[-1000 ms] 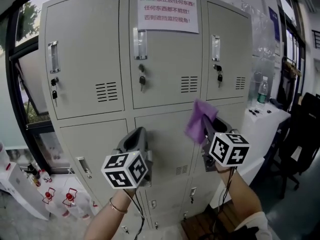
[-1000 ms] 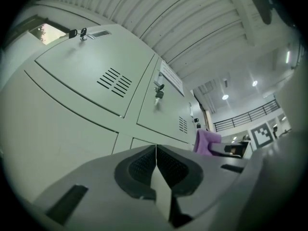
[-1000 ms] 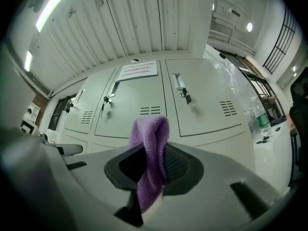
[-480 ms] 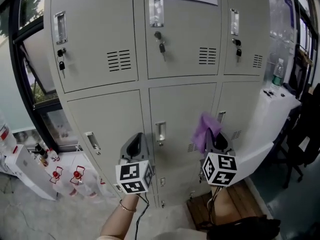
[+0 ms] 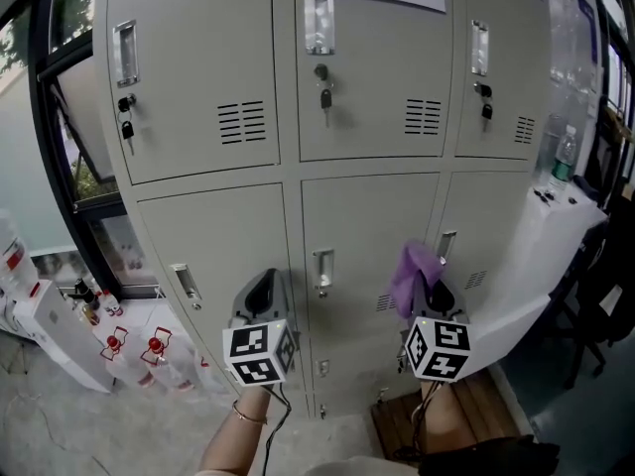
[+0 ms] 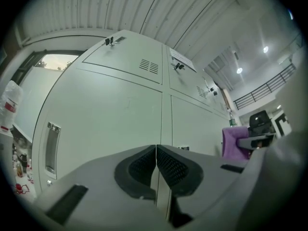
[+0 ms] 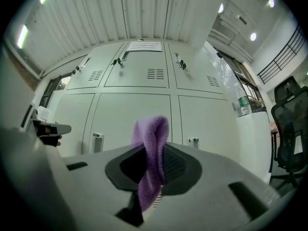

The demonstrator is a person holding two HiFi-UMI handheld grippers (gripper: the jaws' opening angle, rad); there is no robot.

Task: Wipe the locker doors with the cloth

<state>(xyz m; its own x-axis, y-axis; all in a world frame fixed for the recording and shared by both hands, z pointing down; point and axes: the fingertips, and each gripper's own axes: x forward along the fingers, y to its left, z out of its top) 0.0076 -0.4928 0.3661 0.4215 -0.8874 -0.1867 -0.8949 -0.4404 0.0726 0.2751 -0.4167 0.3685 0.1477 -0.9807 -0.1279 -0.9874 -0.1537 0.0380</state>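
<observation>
Cloth [image 5: 412, 271] stays clamped in right gripper [image 7: 154, 166], now lower before the lockers [image 5: 213, 241].

Raised side by side on bare forearms [image 5: 234, 442]: grey two-jaw left gripper [image 5: 266, 290], jaws pressed together, nothing between; grey two-jaw right gripper [image 5: 428, 294], clamped on purple fleecy cloth [image 5: 409, 272].

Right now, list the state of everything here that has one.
Left tool: shut, empty.
Right tool: shut on the cloth.
Cloth: pinched, folded end sticking up, off the doors.
Doors: all closed.
Keys: hanging in the top-row locks.
Bottle: upright.
</observation>
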